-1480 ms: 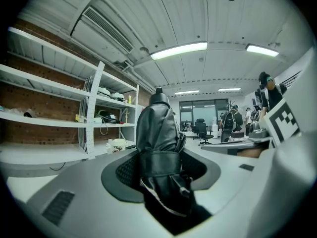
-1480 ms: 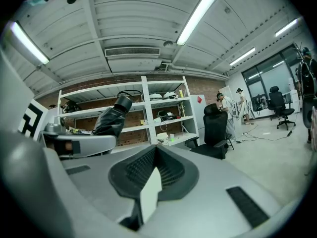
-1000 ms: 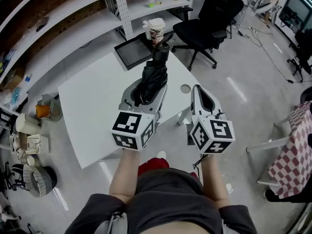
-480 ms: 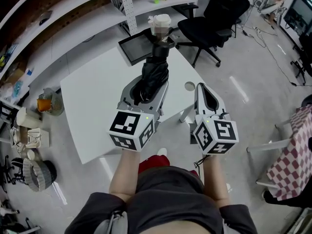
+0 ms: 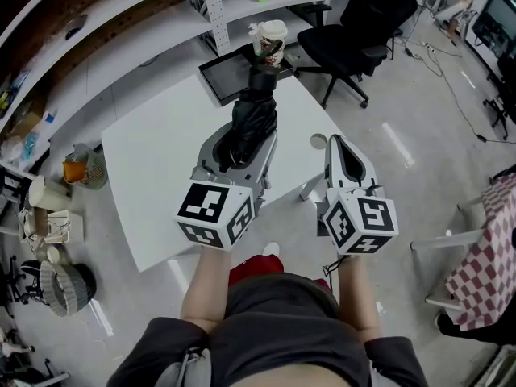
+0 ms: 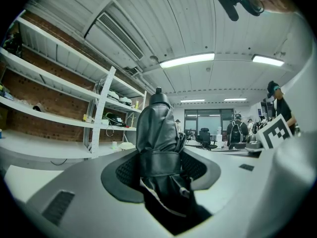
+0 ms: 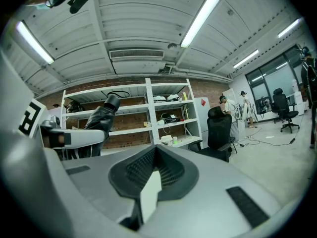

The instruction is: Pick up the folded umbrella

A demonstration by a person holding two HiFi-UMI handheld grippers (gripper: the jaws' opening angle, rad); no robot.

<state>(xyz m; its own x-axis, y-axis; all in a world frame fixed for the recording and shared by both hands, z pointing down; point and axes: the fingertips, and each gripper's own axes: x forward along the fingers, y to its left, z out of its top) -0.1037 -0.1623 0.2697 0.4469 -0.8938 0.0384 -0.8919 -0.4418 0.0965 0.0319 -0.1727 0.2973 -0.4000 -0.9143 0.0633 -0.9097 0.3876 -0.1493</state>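
Note:
My left gripper [image 5: 244,138] is shut on the folded black umbrella [image 5: 255,119] and holds it level above the white table [image 5: 153,176]. In the left gripper view the umbrella [image 6: 157,138] stands between the jaws of the left gripper [image 6: 161,170], its strap wrapped round the folds and its capped end pointing away. My right gripper [image 5: 337,142] hangs beside it at the table's right edge, shut with nothing held. The right gripper view shows the right gripper [image 7: 155,155] with its pads together, and the umbrella [image 7: 96,118] off to the left.
A black tray [image 5: 227,77] and a paper cup [image 5: 270,39] sit at the table's far corner. A black office chair [image 5: 355,27] stands behind it. White shelves [image 5: 113,22] run along the back left. Clutter [image 5: 52,216] lies on the floor at left.
Both grippers and the umbrella keep their places; only the head view has shifted slightly.

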